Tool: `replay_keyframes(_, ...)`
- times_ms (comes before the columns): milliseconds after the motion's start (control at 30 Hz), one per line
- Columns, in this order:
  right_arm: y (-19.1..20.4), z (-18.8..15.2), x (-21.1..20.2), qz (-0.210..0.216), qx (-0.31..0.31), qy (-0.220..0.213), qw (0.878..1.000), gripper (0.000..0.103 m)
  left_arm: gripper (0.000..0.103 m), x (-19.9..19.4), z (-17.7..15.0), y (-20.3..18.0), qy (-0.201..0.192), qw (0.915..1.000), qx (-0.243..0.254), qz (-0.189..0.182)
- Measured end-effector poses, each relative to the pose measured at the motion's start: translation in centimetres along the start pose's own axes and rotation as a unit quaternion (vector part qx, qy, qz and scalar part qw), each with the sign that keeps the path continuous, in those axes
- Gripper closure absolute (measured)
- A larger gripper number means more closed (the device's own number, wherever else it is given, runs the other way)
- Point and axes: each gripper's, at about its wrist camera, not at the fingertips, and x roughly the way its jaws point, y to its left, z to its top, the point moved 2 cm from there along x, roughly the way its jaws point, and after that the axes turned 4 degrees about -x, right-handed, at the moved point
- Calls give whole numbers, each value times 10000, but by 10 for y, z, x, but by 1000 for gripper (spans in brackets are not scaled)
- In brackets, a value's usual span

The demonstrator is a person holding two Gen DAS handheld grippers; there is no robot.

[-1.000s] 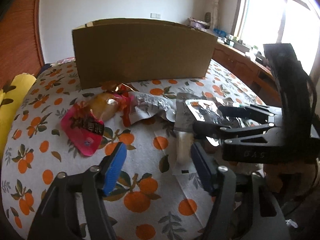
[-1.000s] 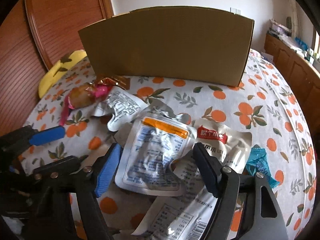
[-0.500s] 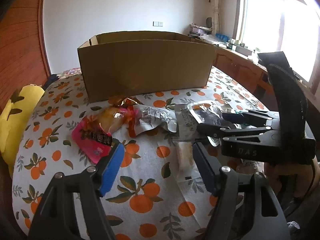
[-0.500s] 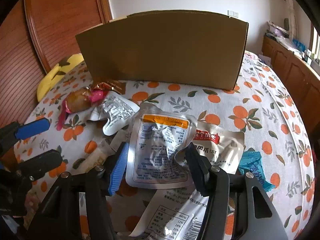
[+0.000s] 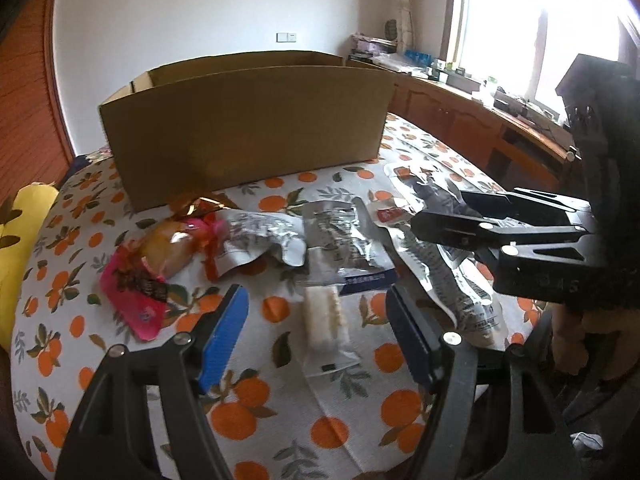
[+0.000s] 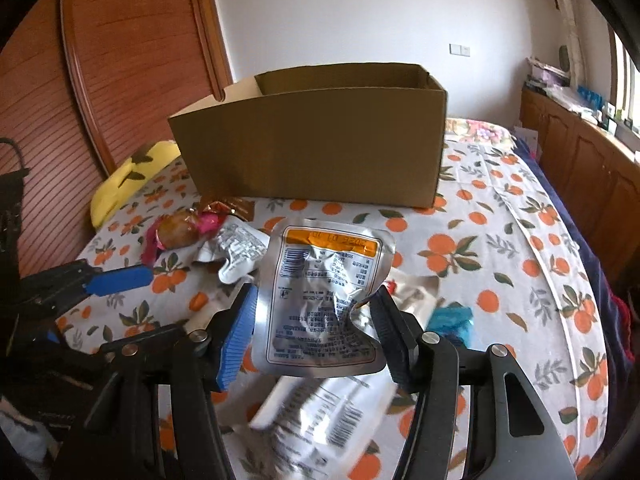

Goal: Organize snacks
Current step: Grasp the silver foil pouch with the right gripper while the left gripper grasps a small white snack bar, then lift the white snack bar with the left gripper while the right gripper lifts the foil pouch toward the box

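Fig.: both wrist views, snack sorting on a bed w/ orange-print sheet [image 6: 500, 216]. My right gripper [image 6: 316, 320] pinches a silver foil pouch [image 6: 324, 296] w/ orange top band; the fingers [image 6: 240, 332] have just been closing and now press on its left and right edges, pouch lifted clear of the sheet, upright, crumpled at lower right. Below it, blurred, a white printed packet [image 6: 312, 408] lies on the sheet; a blue wrapper [image 6: 452, 318] sits just right of my right finger. My left gripper [image 5: 316, 324] has its fingers [image 5: 224, 336] spread, nothing btwn the pads; it hovers over a pale cracker pack in clear wrap [image 5: 326, 320], which lies on the sheet, lengthwise near-to-far. Far of that: a silver-and-dark pouch [image 5: 344, 244], a crumpled silver pouch [image 5: 260, 236] to its left, then a bun in pink wrapper [image 5: 160, 256] and a pink sachet [image 5: 134, 296] at far left. Open cardboard box [image 5: 248, 132] stands at the far side of the heap, long wall facing me; inside not visible from here. Yellow pillow [image 5: 16, 248] at left edge of the bed. In the left view my right gripper enters from the right, w/ a hand [image 5: 576, 344] partly seen under it.
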Motion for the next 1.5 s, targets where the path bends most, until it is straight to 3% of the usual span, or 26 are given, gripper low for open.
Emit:
replay_keyframes(200,-13,-10,1,2,66,-28,10000,44,33,18,0,-7,238,9997,46,23)
replay_keyframes(500,-25,-20,12,224,147,-62,9996,43,38,34,-2,-3,398,9980,72,482)
replay_keyframes(733,-30,-23,15,280,203,-189,9992,42,49,39,-6,4,490,9972,-56,563)
replay_keyframes(800,-30,-23,14,279,202,-239,9991,42,53,39,-6,3,483,9972,-41,567)
replay_keyframes(900,-28,-24,13,243,140,-275,9992,42,65,37,-7,1,480,9972,-2,570)
replay_keyframes(967,-27,-24,13,224,117,-298,9992,42,78,36,-7,-1,473,9971,47,594)
replay_keyframes(1033,-27,-24,13,225,93,-320,9992,42,82,35,-8,-3,450,9970,74,625)
replay_keyframes(1500,-30,-24,13,334,148,-340,9988,42,83,24,-7,-2,320,9972,-1,676)
